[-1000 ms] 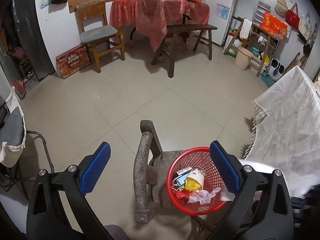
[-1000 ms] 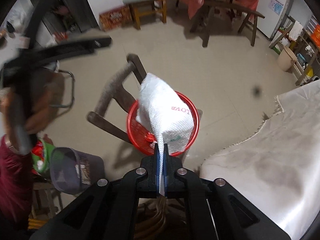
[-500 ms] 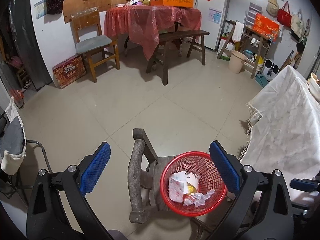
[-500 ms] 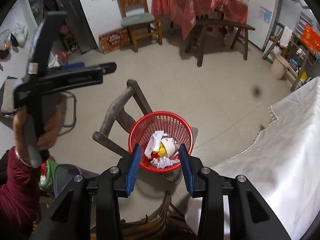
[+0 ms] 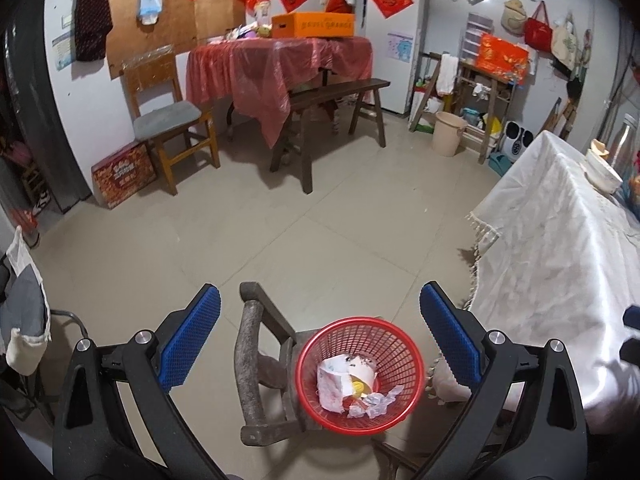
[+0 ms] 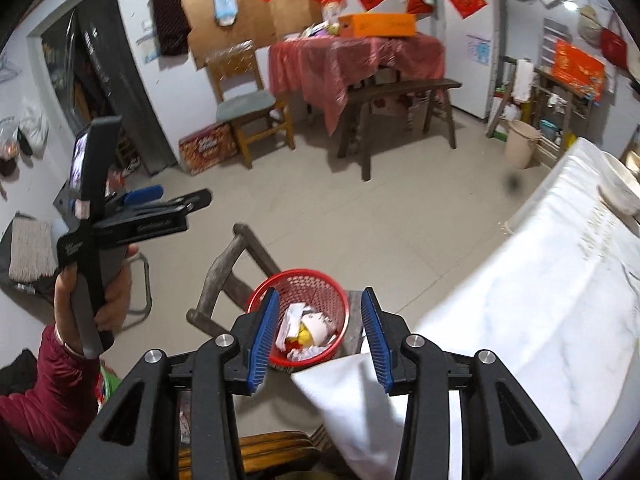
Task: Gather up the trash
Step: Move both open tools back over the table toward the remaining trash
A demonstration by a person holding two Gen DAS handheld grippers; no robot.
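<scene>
A red mesh basket (image 5: pixel 408 364) stands on a dark wooden chair (image 5: pixel 250 372) and holds a white bag, a paper cup and crumpled wrappers (image 5: pixel 348 386). It also shows in the right wrist view (image 6: pixel 332 288). My left gripper (image 5: pixel 320 340) is open and empty, above and behind the basket. My right gripper (image 6: pixel 320 328) is open and empty, just above the basket. The left gripper shows in the right wrist view (image 6: pixel 176 200), held up at the left.
A table with a white cloth (image 5: pixel 560 272) stands to the right, with bowls (image 5: pixel 604 174) on it. A red-covered table (image 5: pixel 280 64), bench (image 5: pixel 336 96), wooden chair (image 5: pixel 168 116) and beige bucket (image 5: pixel 448 134) stand at the far wall. A folding chair (image 6: pixel 36 248) stands left.
My right gripper opened and dropped the white bag into the red basket, then drew back and up. My left gripper tilted upward; it stays open.
</scene>
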